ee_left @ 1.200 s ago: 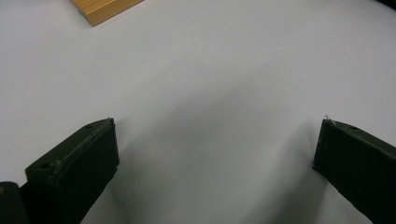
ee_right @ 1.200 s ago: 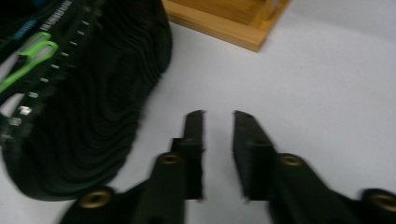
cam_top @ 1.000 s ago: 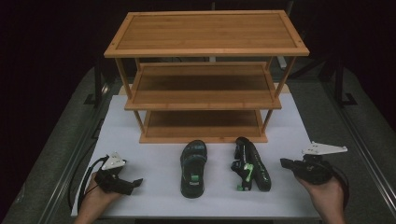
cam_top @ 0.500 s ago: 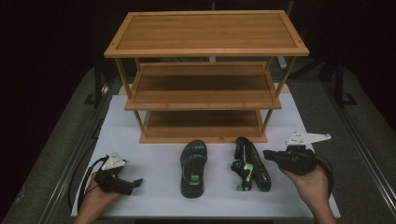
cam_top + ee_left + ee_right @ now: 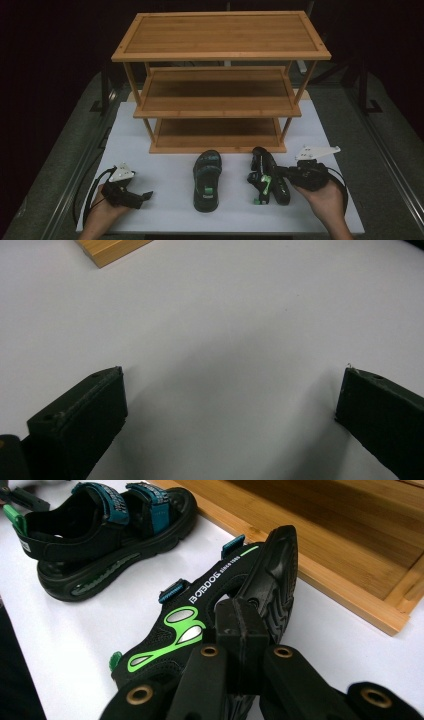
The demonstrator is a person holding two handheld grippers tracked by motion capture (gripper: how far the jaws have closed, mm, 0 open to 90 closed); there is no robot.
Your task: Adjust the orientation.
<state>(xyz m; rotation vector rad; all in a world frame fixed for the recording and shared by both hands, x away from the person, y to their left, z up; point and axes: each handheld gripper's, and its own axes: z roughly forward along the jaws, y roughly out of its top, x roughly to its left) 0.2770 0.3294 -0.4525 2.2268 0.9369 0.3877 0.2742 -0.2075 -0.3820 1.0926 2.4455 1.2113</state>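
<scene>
Two black sandals are seen on the white worktop [image 5: 150,165], just in front of a three-tier wooden rack [image 5: 220,80] that stands at the far middle of it. The right sandal [image 5: 267,174] is tipped onto its side, with its sole turned toward the right and its green-marked upper toward the left; it lies near the right front corner of the rack's lowest shelf, apart from it. The right tongs [image 5: 286,172] are held in the person's right hand [image 5: 325,197] at the sandal's right side, and in the right gripper view they are seen brought together, with their tips pressed against the sole edge of that sandal [image 5: 200,625]. Whether the sandal is truly clamped between them cannot be told.

The left sandal [image 5: 207,179] lies flat on its sole in the near middle of the worktop, toe toward the rack, well apart from either tongs; in the right gripper view it [image 5: 107,535] is seen with blue-green straps.

The left tongs [image 5: 146,195] are held low in the left hand [image 5: 107,210] at the near left of the worktop, spread wide, with bare white surface between the jaws.
</scene>
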